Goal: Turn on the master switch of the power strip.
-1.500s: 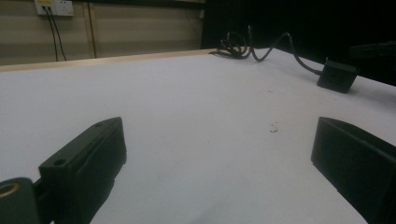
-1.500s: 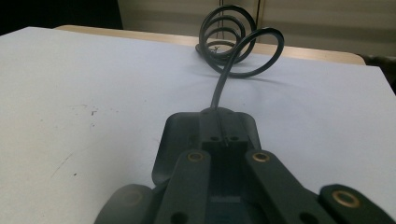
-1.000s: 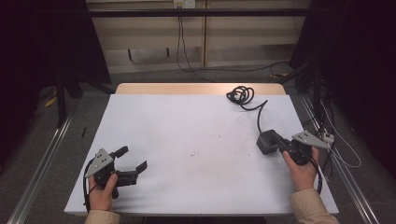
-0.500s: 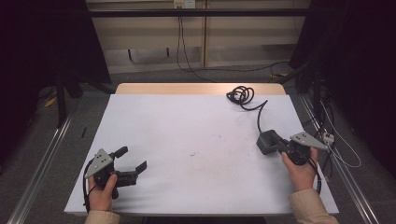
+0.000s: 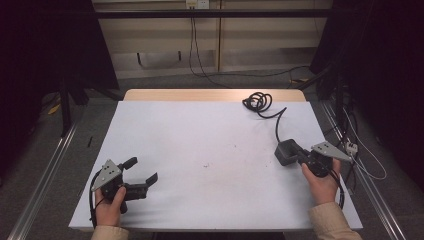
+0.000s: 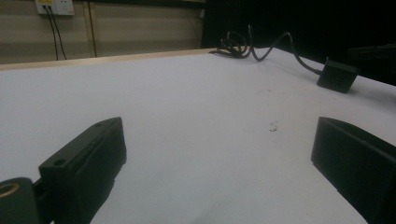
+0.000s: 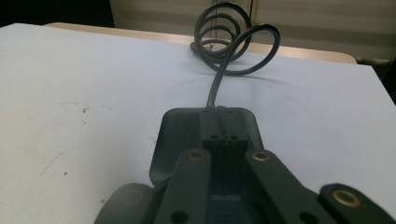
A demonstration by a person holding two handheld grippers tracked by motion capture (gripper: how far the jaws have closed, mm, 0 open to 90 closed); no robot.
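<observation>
A black power adapter (image 5: 286, 152) lies on the white table (image 5: 210, 135) at the right, and its cable runs back to a coil (image 5: 257, 101) near the far edge. My right gripper (image 5: 298, 154) has its jaws shut together, tips resting over the adapter (image 7: 175, 135) where the cable leaves it; I cannot tell whether they pinch anything. In the right gripper view the tips (image 7: 218, 122) meet with no gap. My left gripper (image 5: 143, 170) sits at the near left with its jaws wide open and nothing between them (image 6: 219, 154). The adapter (image 6: 337, 75) lies far off from it.
The table's wooden far edge (image 5: 210, 94) borders a wall with trailing cables. Metal rails (image 5: 45, 175) run along the floor on both sides. Small dark specks (image 5: 206, 164) mark the middle of the white surface.
</observation>
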